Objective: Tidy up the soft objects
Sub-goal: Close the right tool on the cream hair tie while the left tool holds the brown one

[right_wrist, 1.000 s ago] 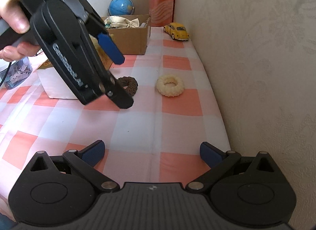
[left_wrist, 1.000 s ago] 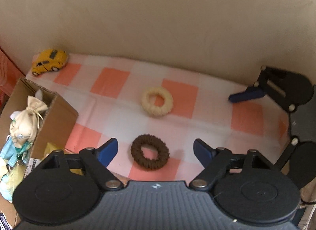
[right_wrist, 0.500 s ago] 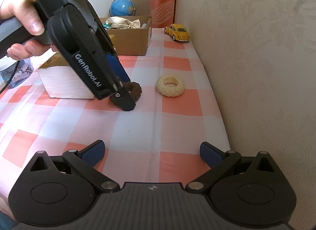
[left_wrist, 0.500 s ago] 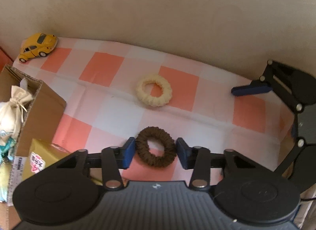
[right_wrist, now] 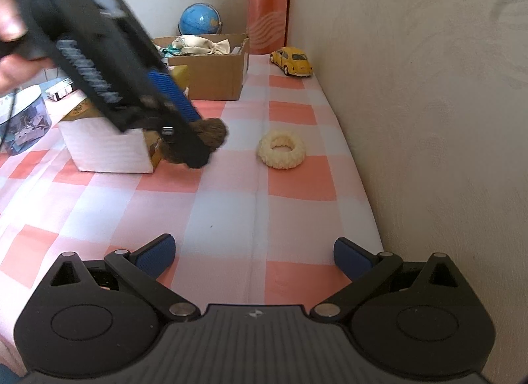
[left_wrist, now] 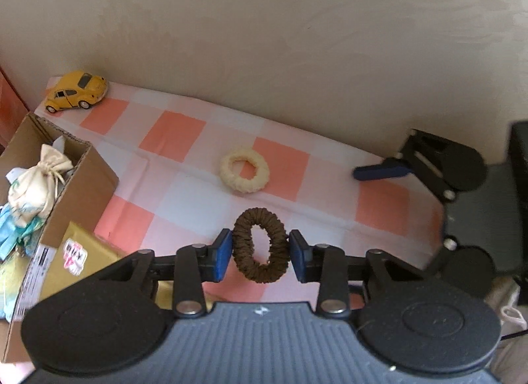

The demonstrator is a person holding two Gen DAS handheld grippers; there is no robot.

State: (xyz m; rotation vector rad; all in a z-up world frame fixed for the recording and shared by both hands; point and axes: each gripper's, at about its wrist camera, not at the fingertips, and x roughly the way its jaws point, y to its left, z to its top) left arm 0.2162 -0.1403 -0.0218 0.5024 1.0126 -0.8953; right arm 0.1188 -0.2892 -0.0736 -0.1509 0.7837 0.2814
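The left gripper [left_wrist: 259, 254] squeezes the fuzzy brown ring scrunchie [left_wrist: 260, 244] by its sides. It's squishy, so it could slip out. The right gripper [right_wrist: 254, 253] jaws are wide, holding nothing.

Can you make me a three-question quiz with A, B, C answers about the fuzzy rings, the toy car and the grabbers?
1. Where is the yellow toy car?
A. inside the cardboard box
B. on the checked cloth by the wall
C. in the right hand-held gripper

2. How many fuzzy rings are there?
A. one
B. two
C. four

3. What is the left hand-held gripper doing?
A. squeezing the brown ring
B. hanging open with nothing in it
C. holding the globe

Answers:
1. B, it sits on the cloth next to the wall, outside the cardboard box.
2. B, one brown and one cream ring.
3. A, its blue pads press both sides of the brown ring; the right hand-held gripper is the open one.
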